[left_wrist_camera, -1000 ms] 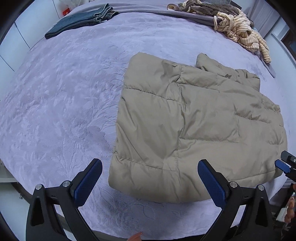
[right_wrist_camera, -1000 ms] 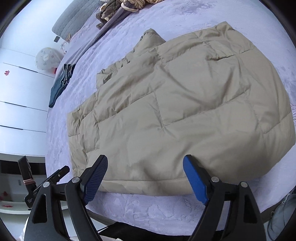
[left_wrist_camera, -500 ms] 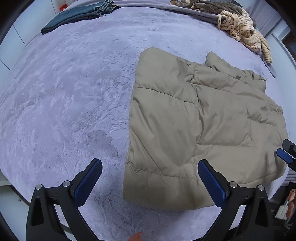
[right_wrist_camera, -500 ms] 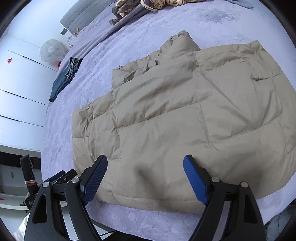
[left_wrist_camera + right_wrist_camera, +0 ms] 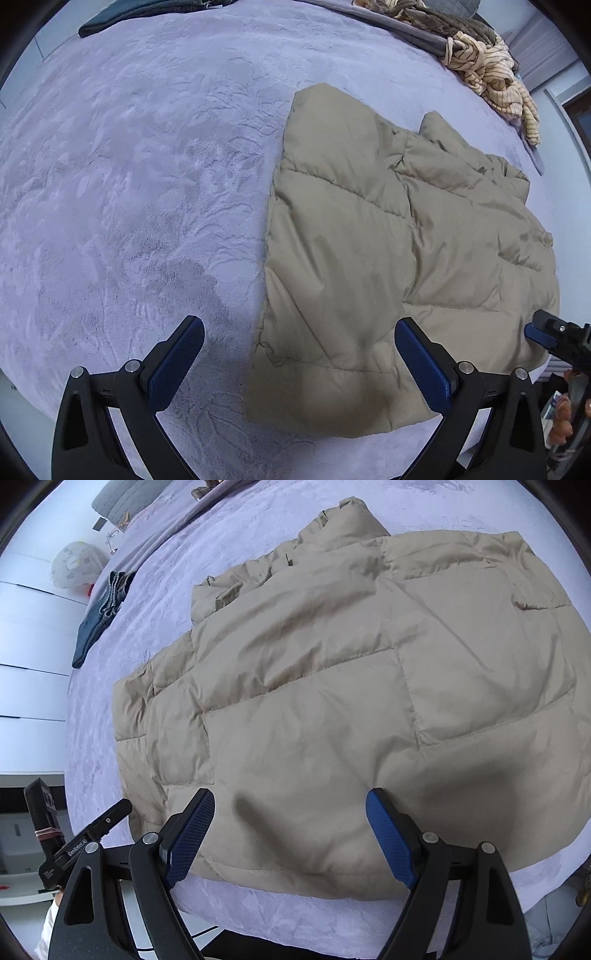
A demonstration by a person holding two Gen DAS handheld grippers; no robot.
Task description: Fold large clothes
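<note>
Beige quilted jacket (image 5: 406,258) lying flat on lavender bedspread (image 5: 129,184); left gripper (image 5: 299,354) and right gripper (image 5: 290,830) hovering at its near hem, jaws spread wide, gripping nothing.

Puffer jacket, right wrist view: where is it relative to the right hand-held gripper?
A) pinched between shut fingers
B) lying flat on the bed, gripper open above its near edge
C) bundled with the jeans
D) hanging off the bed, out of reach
B: the beige puffer jacket lies spread on the bed, and the right hand-held gripper shows wide-apart fingers with nothing pinched.
</note>
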